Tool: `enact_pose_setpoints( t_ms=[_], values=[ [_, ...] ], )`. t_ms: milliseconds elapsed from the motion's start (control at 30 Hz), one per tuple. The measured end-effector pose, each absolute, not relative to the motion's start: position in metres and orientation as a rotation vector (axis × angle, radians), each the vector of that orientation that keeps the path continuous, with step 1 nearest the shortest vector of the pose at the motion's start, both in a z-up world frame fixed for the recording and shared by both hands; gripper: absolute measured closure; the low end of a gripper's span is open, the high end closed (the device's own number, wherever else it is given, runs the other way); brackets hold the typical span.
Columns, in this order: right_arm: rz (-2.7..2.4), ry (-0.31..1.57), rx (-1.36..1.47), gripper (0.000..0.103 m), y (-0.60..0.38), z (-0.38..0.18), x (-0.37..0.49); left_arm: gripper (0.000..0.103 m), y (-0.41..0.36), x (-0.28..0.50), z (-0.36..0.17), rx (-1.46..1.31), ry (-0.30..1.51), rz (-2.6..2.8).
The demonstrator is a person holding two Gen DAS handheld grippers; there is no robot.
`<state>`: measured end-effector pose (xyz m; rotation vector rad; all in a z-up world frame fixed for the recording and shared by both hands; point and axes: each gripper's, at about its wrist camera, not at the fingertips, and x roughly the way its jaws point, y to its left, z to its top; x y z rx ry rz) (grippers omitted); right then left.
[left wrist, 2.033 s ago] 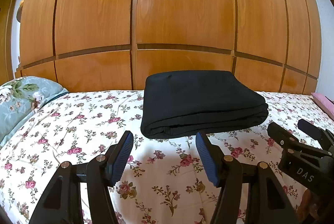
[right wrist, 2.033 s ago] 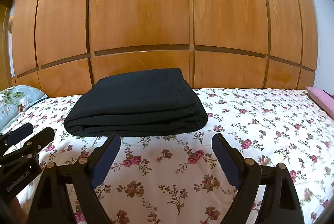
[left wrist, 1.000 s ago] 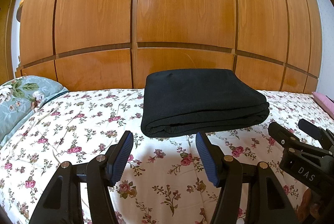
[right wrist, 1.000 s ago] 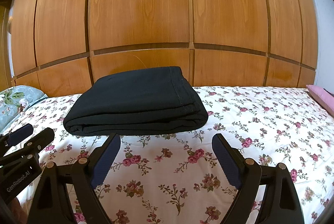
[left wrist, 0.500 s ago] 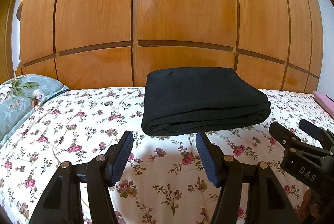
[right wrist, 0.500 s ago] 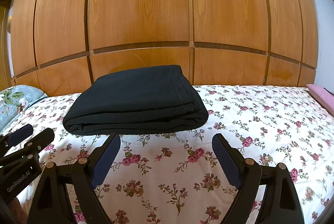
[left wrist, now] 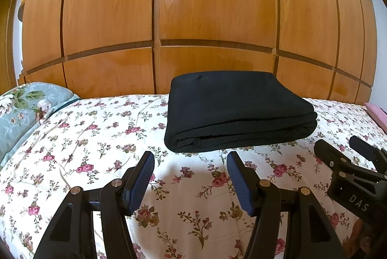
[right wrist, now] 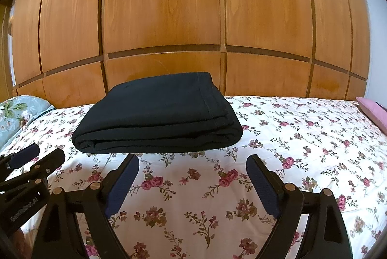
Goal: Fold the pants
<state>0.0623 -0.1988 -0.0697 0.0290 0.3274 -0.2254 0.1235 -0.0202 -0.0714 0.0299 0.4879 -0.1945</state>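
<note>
The black pants lie folded into a compact, several-layered rectangle on the bed, at twelve o'clock from both tools and close to the wooden wardrobe behind. The left tongs are released, blue pads spread and empty, just short of the bundle's near edge; the right tongs are likewise released and grasp nothing, set apart from the cloth. A green floral pillow sits at nine o'clock, a pink item at three o'clock. Judgement: folding looks complete or nearly so. The fabric appears soft, thick and limp, light to moderate in weight, not slippery; the stack would sag and unfold if lifted by one layer. Any hold should pinch all layers at the rounded near fold, both corners together.
</note>
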Motion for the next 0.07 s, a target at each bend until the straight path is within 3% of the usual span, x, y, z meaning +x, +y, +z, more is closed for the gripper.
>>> enact_pose_setpoints(
  t_ms=[67],
  values=[
    [-0.224,0.332,0.03,0.012,-0.1997,-0.0698,0.0637,0.04,-0.0188,0.1255,-0.0725,0.026,0.498,-0.192]
  ],
)
